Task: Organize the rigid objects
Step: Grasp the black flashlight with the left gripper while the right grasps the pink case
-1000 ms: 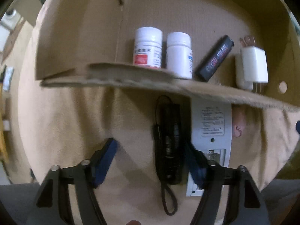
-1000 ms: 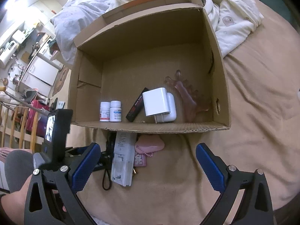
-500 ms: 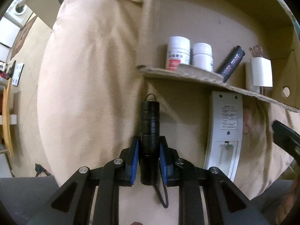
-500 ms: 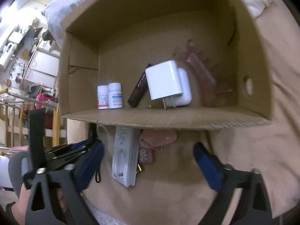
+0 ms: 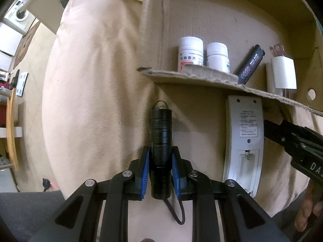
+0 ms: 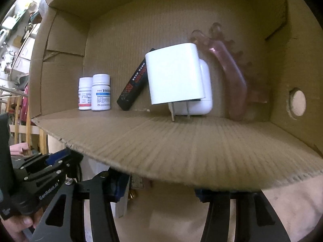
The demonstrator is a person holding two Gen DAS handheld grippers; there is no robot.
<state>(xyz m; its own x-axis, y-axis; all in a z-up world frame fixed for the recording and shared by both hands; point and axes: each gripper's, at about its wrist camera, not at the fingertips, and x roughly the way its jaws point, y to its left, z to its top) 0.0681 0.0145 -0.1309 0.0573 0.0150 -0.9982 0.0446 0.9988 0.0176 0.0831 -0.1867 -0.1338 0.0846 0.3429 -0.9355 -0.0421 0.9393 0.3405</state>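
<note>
Here the left tongs [image 5: 160, 168] are clamped on a black torch [image 5: 161, 151], blue pads [image 5: 145, 173] pressed to both sides of its barrel; the torch points straight ahead, its cord trailing back beneath them. Ahead and to the right lies an open cardboard box [image 5: 201, 76], its near flap just beyond the torch's tip. Inside stand two white bottles [image 5: 190, 53], a black stick [image 5: 249, 66] and a white charger [image 5: 283, 76]. A white remote [image 5: 243, 145] lies right of the torch, back up. The right tongs [image 6: 159, 189] stand wide, fingertips hidden under the flap, holding nothing I can see. Beyond them a pink comb-like piece [image 6: 232, 76] rests beside the charger.
</note>
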